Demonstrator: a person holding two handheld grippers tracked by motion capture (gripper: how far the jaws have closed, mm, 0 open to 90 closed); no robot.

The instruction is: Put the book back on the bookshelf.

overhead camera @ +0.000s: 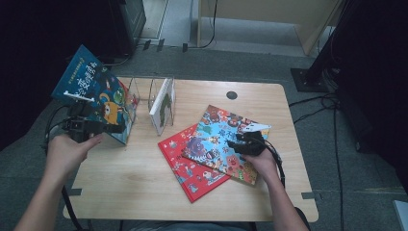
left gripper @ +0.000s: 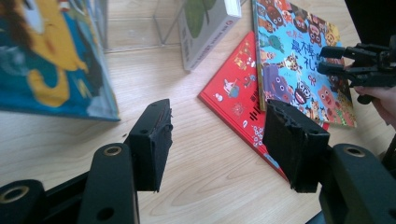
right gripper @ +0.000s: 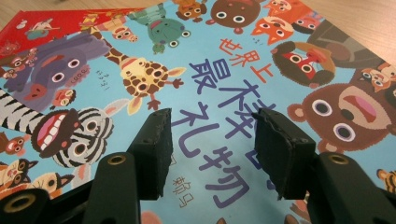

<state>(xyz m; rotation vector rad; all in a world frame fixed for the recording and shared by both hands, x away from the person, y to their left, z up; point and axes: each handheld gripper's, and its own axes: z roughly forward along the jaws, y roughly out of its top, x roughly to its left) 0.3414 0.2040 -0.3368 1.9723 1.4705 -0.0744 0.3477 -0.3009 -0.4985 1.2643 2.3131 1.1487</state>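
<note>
Left gripper (left gripper: 215, 140) jaws wide, nothing between them, just off the lower edge of the blue picture book (overhead camera: 96, 96) leaning tilted against the clear book rack (overhead camera: 144, 96). Right gripper (right gripper: 210, 154) also wide and empty, hovering over the animal-cover book (right gripper: 224, 70). That book lies flat atop the red book (overhead camera: 185, 166), long axis diagonal across the table (overhead camera: 139, 192).

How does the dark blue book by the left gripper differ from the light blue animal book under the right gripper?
The dark blue book stands tilted against the clear rack at the table's left edge; the light blue animal book lies flat, partly over a red book. The dark blue book's cover shows a large yellow figure; the light blue one is crowded with small animals. Both are thin picture books, and neither is gripped: the left gripper and right gripper are open.
</note>
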